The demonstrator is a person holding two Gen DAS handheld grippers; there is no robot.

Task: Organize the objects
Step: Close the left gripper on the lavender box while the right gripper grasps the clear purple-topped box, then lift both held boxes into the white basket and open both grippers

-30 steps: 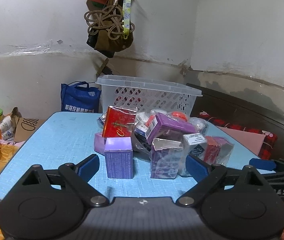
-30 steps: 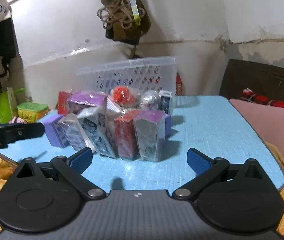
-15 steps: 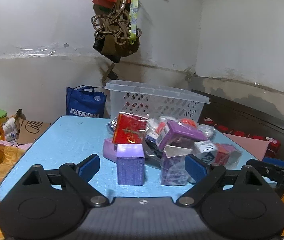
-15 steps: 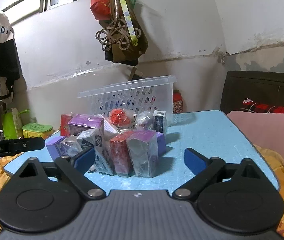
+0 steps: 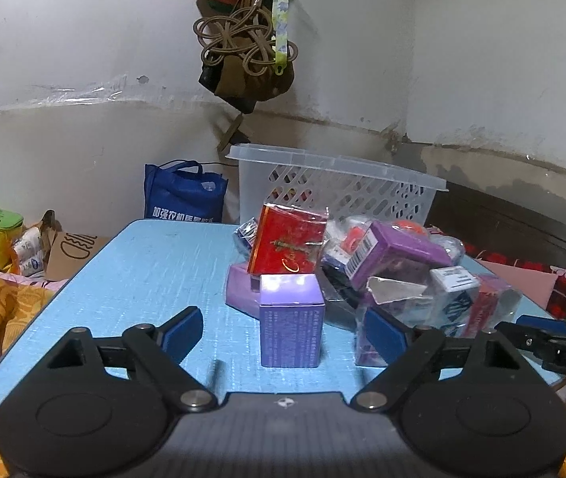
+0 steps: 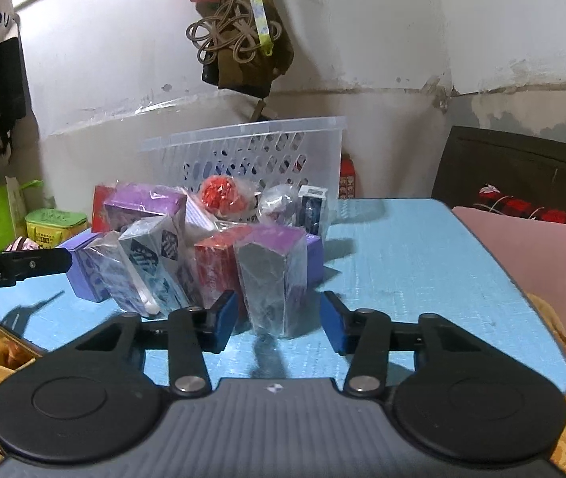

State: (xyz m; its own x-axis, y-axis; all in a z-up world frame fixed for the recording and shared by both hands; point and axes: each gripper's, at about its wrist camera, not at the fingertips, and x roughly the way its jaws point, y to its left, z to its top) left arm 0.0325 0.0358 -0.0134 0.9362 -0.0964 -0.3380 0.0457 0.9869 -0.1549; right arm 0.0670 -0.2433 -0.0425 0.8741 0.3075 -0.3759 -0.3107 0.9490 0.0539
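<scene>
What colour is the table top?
Light blue table top, shown best in the right wrist view.

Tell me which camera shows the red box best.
Left wrist view: the red box faces the camera, propped up atop the pile, its front and gold lettering unobstructed. In the right wrist view only a sliver of it shows at the pile's far left, behind a purple box.

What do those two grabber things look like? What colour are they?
Both look alike. The left gripper and the right gripper each have a grey ribbed body, two round black discs, black jointed link arms with silver pivot pins, and blue pads on the fingertips. A small white diamond mark sits in the middle of each body. White lettering runs along the side of each.
</scene>
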